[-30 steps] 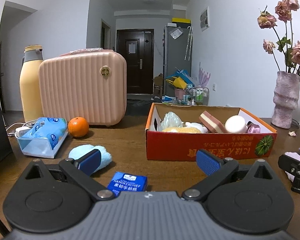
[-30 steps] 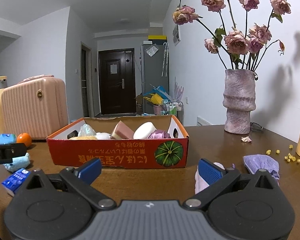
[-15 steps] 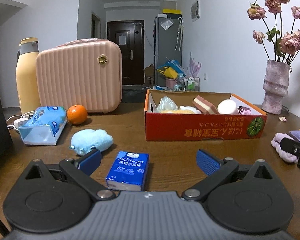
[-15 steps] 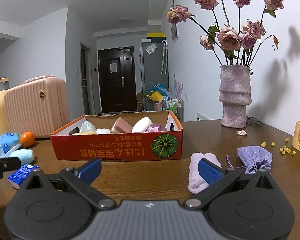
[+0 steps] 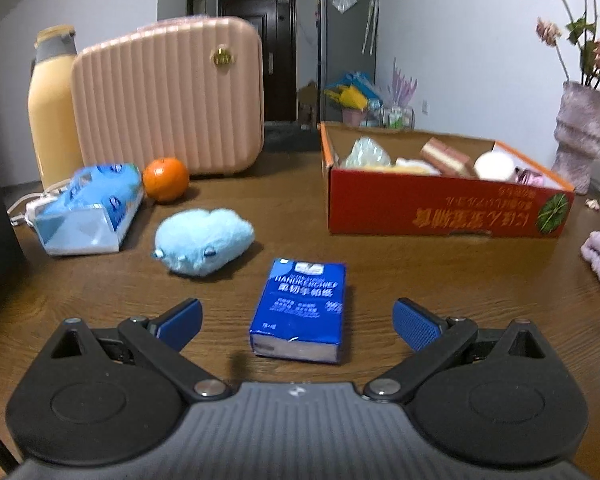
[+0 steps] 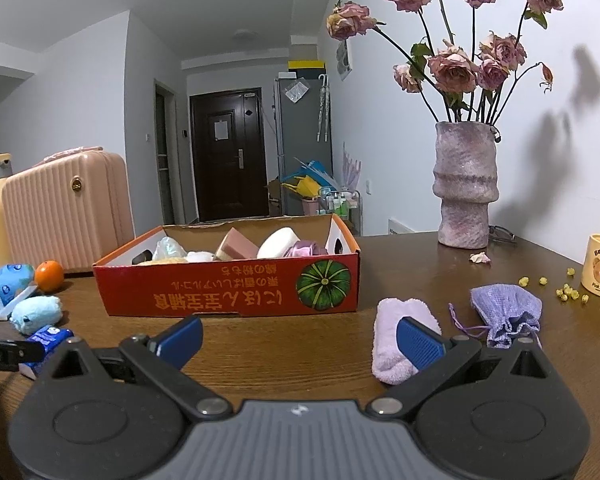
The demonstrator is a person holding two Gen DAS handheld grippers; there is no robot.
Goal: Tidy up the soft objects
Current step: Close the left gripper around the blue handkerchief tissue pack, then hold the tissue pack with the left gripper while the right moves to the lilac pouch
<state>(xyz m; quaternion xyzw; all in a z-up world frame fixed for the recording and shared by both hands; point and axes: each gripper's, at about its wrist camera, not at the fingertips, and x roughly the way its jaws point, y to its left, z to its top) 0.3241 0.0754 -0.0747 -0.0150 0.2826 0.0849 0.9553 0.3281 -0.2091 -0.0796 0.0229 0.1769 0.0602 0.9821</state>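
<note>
1. Tissues in a small blue paper pack (image 5: 300, 309) lie on the brown wooden table (image 5: 420, 264), between the wide-spread fingers of the left claw (image 5: 298, 320).
2. Next, I think: squeeze it, then carry it to the red cardboard box (image 5: 444, 204) at 1 o'clock.
3. Right claw (image 6: 300, 340) is spread too, holding nothing.
4. Soft things left out: one fluffy blue toy (image 5: 204, 242), one rolled lilac towel (image 6: 400, 340), one purple string bag (image 6: 506, 314).

The tabletop (image 5: 380, 272) is dark wood with a soft sheen and visible grain. The blue plush toy (image 5: 204, 242) is fuzzy cloth; the handkerchief pack (image 5: 300, 310) is glossy plastic wrap. The red box (image 6: 228, 296) is matt printed cardboard. The lilac towel (image 6: 396, 336) looks like nubbly terry, the purple drawstring pouch (image 6: 506, 314) like fine knit, and the vase (image 6: 466, 188) is rough and stony.
</note>
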